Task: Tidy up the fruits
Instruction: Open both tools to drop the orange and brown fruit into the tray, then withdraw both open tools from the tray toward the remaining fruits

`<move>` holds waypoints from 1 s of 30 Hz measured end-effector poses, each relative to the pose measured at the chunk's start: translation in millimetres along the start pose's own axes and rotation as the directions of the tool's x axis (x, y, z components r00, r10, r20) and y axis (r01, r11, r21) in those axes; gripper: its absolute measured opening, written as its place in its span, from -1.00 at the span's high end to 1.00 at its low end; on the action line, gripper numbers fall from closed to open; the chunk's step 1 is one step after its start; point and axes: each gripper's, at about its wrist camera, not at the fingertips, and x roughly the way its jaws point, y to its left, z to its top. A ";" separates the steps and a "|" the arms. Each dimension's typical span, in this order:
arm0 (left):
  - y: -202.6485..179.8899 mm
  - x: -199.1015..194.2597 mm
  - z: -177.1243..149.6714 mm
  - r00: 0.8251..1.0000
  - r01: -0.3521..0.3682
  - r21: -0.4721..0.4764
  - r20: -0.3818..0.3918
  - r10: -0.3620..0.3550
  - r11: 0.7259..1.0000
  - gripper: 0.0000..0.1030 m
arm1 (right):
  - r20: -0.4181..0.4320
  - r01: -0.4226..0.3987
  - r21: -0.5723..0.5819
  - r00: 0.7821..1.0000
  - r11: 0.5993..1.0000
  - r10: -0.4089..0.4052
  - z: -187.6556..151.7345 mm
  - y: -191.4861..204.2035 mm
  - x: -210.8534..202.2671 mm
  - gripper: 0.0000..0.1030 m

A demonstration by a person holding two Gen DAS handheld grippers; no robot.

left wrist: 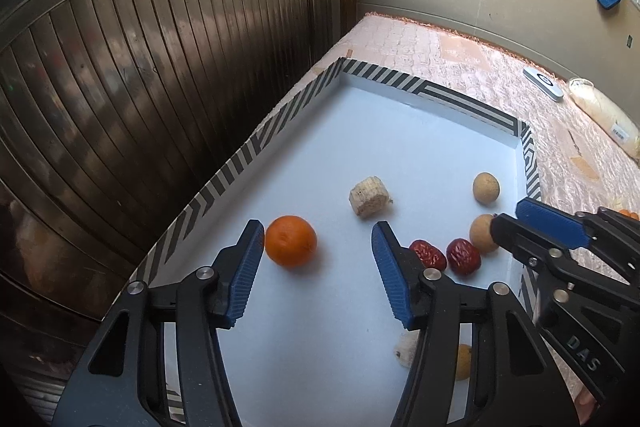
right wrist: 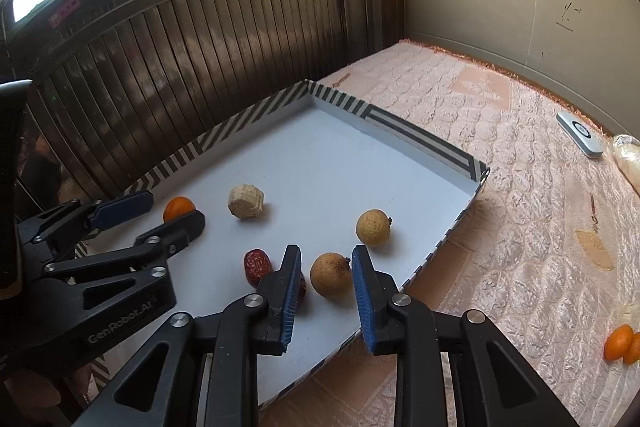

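Near the tray (left wrist: pixel 224 175) rim — orange (left wrist: pixel 291 241) sits free.

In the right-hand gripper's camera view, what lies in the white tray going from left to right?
Small orange → cut corn-cob piece → red date → nearer tan round fruit → farther tan round fruit.

Left claw (left wrist: pixel 318 239) agape; right claw (right wrist: pixel 326 259) narrowly parted

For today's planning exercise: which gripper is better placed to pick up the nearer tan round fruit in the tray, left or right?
Right. The right gripper already has the tan fruit between its fingers, apparently untouched. The left gripper is open beside the orange, farther off.
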 end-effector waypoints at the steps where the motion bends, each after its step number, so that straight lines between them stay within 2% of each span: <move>1: -1.1 -1.3 -0.4 1.000 -0.001 0.000 0.003 0.001 1.000 -0.09 | 0.008 0.002 -0.001 1.000 1.000 -0.002 -0.8 0.3 -3.3 0.52; 12: -30.8 -27.4 3.2 0.997 0.036 0.031 0.062 -0.037 0.999 -0.09 | 0.068 0.050 0.032 0.996 0.998 -0.052 -19.8 -13.5 -42.7 0.45; 20: -78.3 -39.9 1.9 0.991 0.105 0.104 0.073 -0.113 0.989 -0.09 | 0.085 0.120 0.098 0.988 0.988 -0.129 -44.6 -44.3 -75.3 0.35; 30: -143.3 -52.6 -4.2 0.977 0.190 0.205 0.062 -0.206 0.960 -0.09 | 0.079 0.200 0.206 0.972 0.958 -0.220 -77.2 -90.7 -113.9 0.32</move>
